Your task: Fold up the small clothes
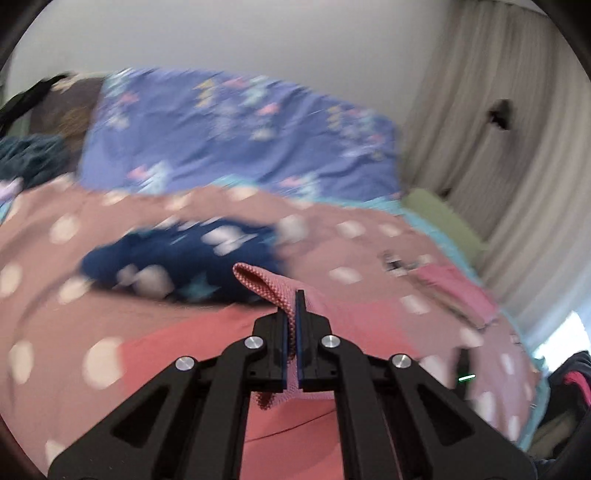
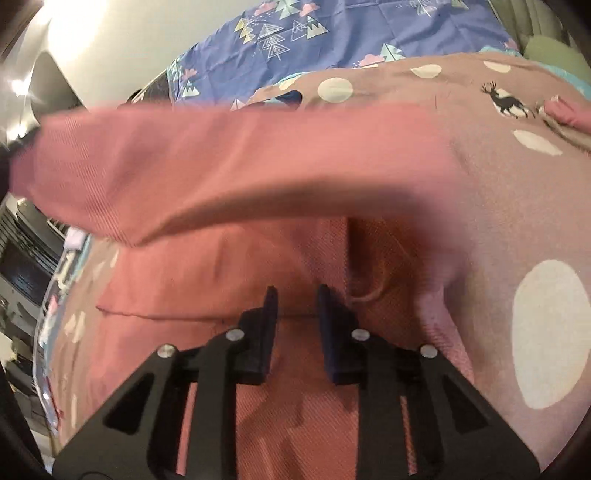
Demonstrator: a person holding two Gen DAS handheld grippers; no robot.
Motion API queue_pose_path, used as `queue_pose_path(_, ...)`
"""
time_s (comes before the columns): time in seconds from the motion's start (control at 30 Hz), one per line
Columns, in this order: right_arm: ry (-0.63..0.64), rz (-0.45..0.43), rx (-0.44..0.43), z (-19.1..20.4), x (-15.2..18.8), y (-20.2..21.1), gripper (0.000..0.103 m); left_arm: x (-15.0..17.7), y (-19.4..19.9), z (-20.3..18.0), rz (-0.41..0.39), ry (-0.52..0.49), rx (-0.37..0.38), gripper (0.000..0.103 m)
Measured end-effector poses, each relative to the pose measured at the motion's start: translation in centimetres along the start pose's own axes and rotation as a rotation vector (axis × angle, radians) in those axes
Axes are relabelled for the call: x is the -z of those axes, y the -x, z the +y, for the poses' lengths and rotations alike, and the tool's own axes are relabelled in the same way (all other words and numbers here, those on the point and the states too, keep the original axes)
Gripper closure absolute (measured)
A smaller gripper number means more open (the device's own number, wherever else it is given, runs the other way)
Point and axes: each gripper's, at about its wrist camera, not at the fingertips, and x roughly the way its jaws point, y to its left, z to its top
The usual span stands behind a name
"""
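A small pink ribbed garment (image 1: 207, 343) lies on the bed. My left gripper (image 1: 294, 295) is shut on a fold of its edge (image 1: 266, 284) and holds it lifted above the bed. In the right wrist view the lifted pink part (image 2: 221, 166) stretches as a blurred band across the frame, running off to the left. The rest of the garment (image 2: 207, 288) lies flat under my right gripper (image 2: 295, 295), which is open and empty just above the cloth.
The bed has a dusty-pink cover with white dots (image 1: 66, 229) (image 2: 546, 343). A navy patterned garment (image 1: 177, 258) lies beyond the left gripper. A purple patterned pillow (image 1: 229, 129) (image 2: 332, 33) is at the head, another pink piece (image 1: 458, 284) to the right, curtains (image 1: 498, 147) beyond.
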Motion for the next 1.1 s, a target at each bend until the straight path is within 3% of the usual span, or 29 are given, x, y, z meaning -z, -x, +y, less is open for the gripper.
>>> queue_pose_path(0.07,0.027,-0.007,0.008,0.2,0.7,0.0,0.079,1.3,-0.5,2.9,0.045,0.052,-0.045,0.101)
queue_pose_path(0.2,0.061,-0.010,-0.008,0.7,1.0,0.1,0.064,5.2,-4.2,8.6,0.171,0.140,-0.129,0.099)
queue_pose_path(0.33,0.078,-0.009,-0.003,0.7,1.2,0.2,0.061,7.0,-5.2,11.5,0.171,0.203,-0.238,0.085)
queue_pose_path(0.4,0.072,-0.007,-0.010,0.6,1.1,0.2,0.061,7.3,-4.9,11.7,0.153,0.206,-0.200,0.082)
queue_pose_path(0.43,0.066,-0.005,-0.014,0.5,1.1,0.2,0.061,7.5,-4.8,11.5,0.154,0.194,-0.191,0.075)
queue_pose_path(0.5,0.066,-0.005,-0.015,0.5,1.1,0.3,0.061,8.2,-5.4,10.6,0.185,0.132,-0.227,0.061)
queue_pose_path(0.53,0.067,-0.005,-0.013,0.5,1.1,0.3,0.061,8.7,-5.9,10.2,0.205,0.092,-0.258,0.061)
queue_pose_path(0.63,0.063,-0.007,-0.021,0.4,1.0,0.4,0.061,10.2,-7.2,9.7,0.252,0.064,-0.275,0.061)
queue_pose_path(0.67,0.052,-0.006,-0.035,0.2,0.9,0.6,0.061,10.4,-7.3,9.7,0.240,0.060,-0.274,0.069)
queue_pose_path(0.7,0.041,-0.007,-0.043,0.1,0.8,0.9,0.061,10.4,-7.1,9.6,0.232,0.054,-0.272,0.090)
queue_pose_path(0.73,0.020,-0.016,-0.050,-0.3,0.6,1.3,0.061,10.3,-6.6,9.5,0.222,0.057,-0.258,0.093)
queue_pose_path(0.83,-0.069,-0.106,0.005,-2.6,-0.1,3.5,0.061,9.6,-4.3,9.0,0.154,0.057,-0.240,0.093)
queue_pose_path(0.93,-0.159,-0.026,-0.010,-5.0,-0.1,2.9,0.069,9.9,-3.5,8.4,0.166,0.034,-0.209,0.093)
queue_pose_path(1.0,-0.114,-0.015,0.007,-4.4,0.3,3.2,0.069,11.1,-4.7,8.3,0.224,-0.001,-0.244,0.088)
queue_pose_path(1.07,-0.062,-0.004,0.015,-3.4,0.7,3.8,0.060,12.2,-5.6,8.6,0.248,-0.024,-0.292,0.084)
queue_pose_path(1.1,-0.041,0.004,0.011,-2.9,0.9,4.1,0.052,12.5,-5.3,8.8,0.222,-0.018,-0.281,0.082)
